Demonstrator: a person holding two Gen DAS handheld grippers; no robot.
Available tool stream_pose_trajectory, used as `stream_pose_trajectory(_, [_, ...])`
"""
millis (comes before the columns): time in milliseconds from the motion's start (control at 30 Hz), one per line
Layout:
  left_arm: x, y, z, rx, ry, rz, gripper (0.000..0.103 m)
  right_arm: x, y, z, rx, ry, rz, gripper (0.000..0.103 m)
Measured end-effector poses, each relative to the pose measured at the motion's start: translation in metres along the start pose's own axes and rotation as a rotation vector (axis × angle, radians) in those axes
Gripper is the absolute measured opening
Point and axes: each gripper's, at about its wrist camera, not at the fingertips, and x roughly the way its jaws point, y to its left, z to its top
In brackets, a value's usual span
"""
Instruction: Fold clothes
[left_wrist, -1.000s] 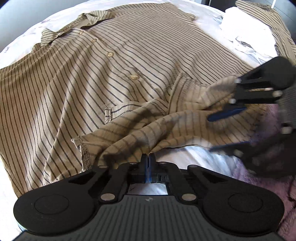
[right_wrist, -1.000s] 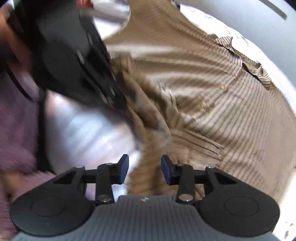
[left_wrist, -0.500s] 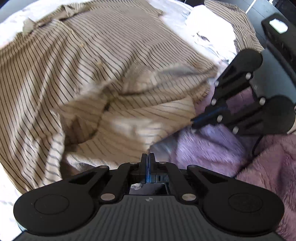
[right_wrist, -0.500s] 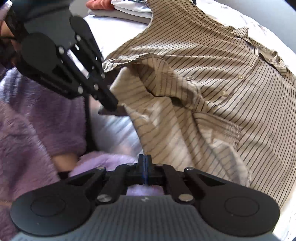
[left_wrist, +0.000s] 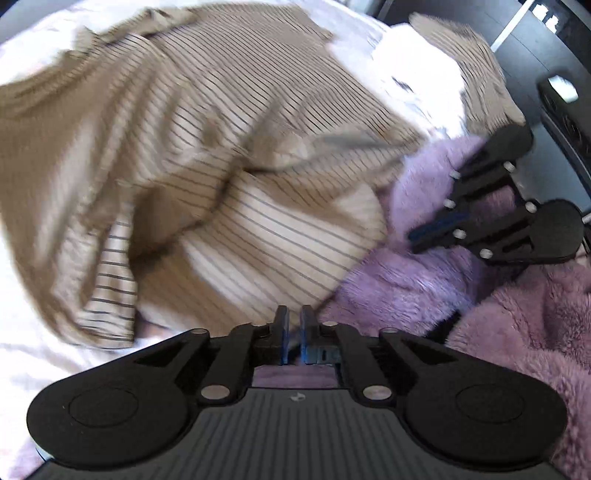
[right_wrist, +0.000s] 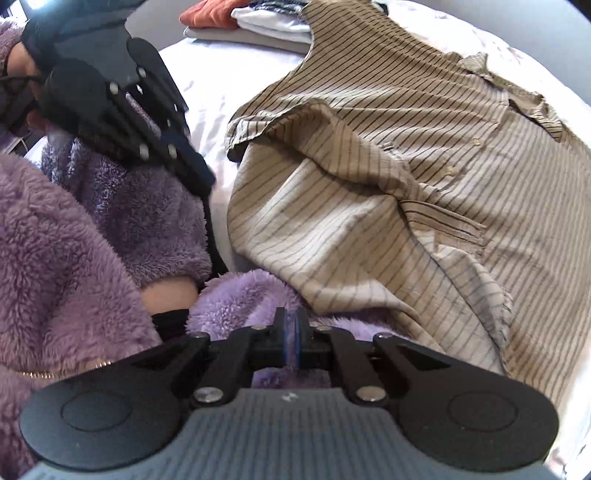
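Left gripper (left_wrist: 292, 334): jaws stand slightly apart, having just been opening; nothing is seen between the blue pads (left_wrist: 282, 336), so the shirt is released. It is held above purple fleece (left_wrist: 388, 295), close to the near edge of the striped shirt (left_wrist: 258, 155).

Right gripper (right_wrist: 291, 341): blue pads are nearly together, a thin gap only; jaws have just been edging open from fully closed. No cloth is seen pinched between them. It is held over the purple fleece sleeve (right_wrist: 74, 240) of the person. A bare strip of wrist is visible just beyond the cuff in the right view.

Striped shirt is laid on the white bed sheet (right_wrist: 207, 74), front up, buttons and collar at the far end. The near hem is folded back over the body, lighter inside face up, with loose creases. In the left view the shirt is motion-blurred.

Each gripper is seen in the other's view, off to the side, away from the shirt.

Far: a stack of folded clothes (right_wrist: 258, 22) is seen at the far edge of the bed, with an orange piece and white pieces in it. It is just beside the shirt's sleeve.
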Motion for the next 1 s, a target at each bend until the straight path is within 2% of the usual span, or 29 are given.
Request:
stream_pose_trajectory(133, [-0.021, 0.022, 0.004, -0.037, -0.018, 0.106, 0.013, -0.015, -0.011, -0.005, 0.030, -0.016, -0.074, 0.008])
stream_pose_trajectory(267, [-0.025, 0.042, 0.011, -0.024, 0.043, 0.192, 0.024, -0.026, -0.023, -0.009, 0.068, -0.030, -0.134, 0.009])
stream_pose_trajectory(400, [-0.017, 0.072, 0.017, -0.079, 0.123, 0.225, 0.028, -0.036, -0.034, -0.014, 0.101, -0.051, -0.168, 0.020])
stream_pose_trajectory(500, [-0.012, 0.102, 0.016, -0.217, 0.160, 0.210, 0.028, -0.041, -0.038, -0.018, 0.121, -0.069, -0.171, 0.023])
stream_pose_trajectory(667, [0.010, 0.152, 0.005, -0.584, 0.211, 0.116, 0.033, -0.043, -0.039, -0.021, 0.127, -0.091, -0.167, 0.024])
stream_pose_trajectory(767, [0.024, 0.166, -0.002, -0.733, 0.219, 0.114, 0.034, -0.046, -0.039, -0.022, 0.129, -0.111, -0.171, 0.025])
stream_pose_trajectory(867, [0.037, 0.175, -0.005, -0.827, 0.235, 0.112, 0.035, -0.050, -0.040, -0.026, 0.136, -0.131, -0.178, 0.025])
stream_pose_trajectory(1000, [0.054, 0.180, -0.009, -0.869, 0.282, 0.151, 0.035, -0.058, -0.048, -0.037, 0.171, -0.141, -0.223, 0.026])
